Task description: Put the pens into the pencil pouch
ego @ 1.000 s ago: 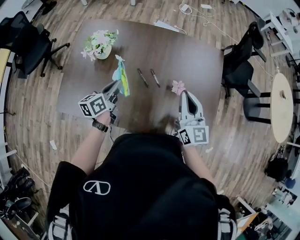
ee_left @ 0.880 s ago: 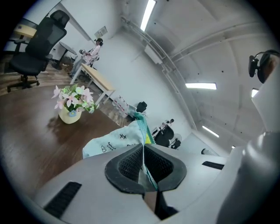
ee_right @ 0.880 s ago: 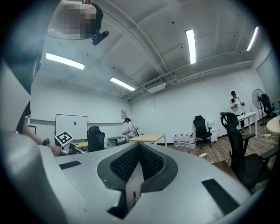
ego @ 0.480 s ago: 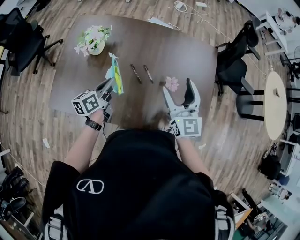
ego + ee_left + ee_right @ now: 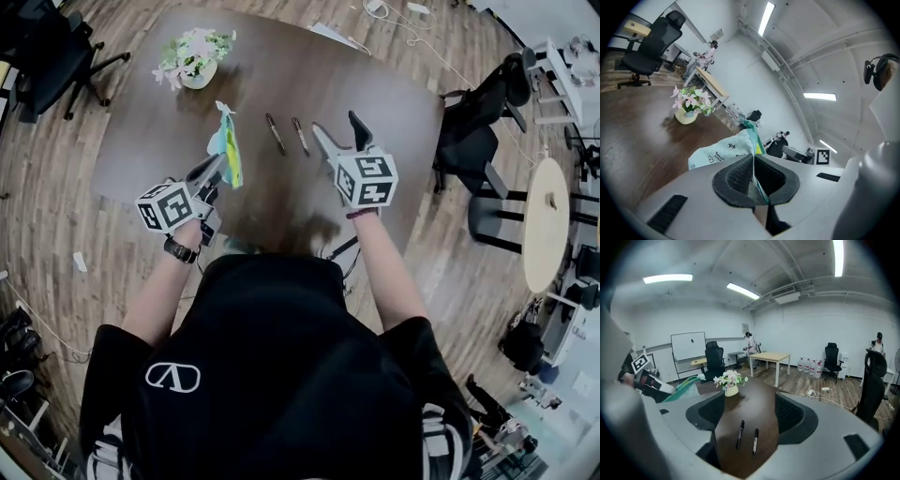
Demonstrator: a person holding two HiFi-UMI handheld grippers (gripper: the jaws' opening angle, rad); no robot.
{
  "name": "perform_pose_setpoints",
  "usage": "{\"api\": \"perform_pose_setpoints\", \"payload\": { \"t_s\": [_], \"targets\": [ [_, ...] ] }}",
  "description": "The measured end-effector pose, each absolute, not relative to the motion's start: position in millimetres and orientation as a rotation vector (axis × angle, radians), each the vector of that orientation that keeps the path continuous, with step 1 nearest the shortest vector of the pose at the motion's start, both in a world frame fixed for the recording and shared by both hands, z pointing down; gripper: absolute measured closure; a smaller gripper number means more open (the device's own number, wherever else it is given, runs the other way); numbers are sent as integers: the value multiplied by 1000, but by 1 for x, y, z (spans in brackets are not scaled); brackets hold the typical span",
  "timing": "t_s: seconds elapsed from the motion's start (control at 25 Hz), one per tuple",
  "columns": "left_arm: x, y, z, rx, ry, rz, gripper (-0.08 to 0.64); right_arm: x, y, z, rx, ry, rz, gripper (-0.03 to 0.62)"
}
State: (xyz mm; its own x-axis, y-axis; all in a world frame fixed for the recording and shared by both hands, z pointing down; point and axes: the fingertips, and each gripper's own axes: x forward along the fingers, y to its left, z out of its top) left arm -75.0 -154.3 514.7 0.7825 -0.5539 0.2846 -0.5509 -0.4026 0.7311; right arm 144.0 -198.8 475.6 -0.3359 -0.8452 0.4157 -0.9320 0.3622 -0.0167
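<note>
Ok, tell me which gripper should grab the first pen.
Right. The right gripper has just opened its fingers, holds nothing, and points at the pens on the table. The left gripper is shut on the pouch.

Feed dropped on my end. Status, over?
Left gripper shut on pencil pouch. Right gripper jaws just opened, empty, aimed at two pens on table. Path clear.

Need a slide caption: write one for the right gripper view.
Right tool, jaws just opened and empty, faces two pens lying on the brown table, flowerpot beyond.
</note>
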Motion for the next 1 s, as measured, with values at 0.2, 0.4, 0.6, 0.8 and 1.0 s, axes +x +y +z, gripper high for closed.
{"api": "perform_pose_setpoints", "payload": {
  "t_s": [0.2,0.4,0.6,0.8,1.0],
  "targets": [
    [-89,-146,529,2047,-850,-8,549,131,-246,534,1420,-2173,470,272],
    [-100,-137,540,2012,-872,-11,549,128,-268,611,1290,-2004,646,288],
    [-111,-132,554,1982,-897,-16,549,128,-274,681,1185,-1900,756,351],
    [-118,-127,568,1955,-909,-16,549,128,-268,745,1096,-1780,922,368],
    [-116,-124,570,1945,-909,-26,549,134,-261,783,1039,-1678,1048,385]
  ]
}}
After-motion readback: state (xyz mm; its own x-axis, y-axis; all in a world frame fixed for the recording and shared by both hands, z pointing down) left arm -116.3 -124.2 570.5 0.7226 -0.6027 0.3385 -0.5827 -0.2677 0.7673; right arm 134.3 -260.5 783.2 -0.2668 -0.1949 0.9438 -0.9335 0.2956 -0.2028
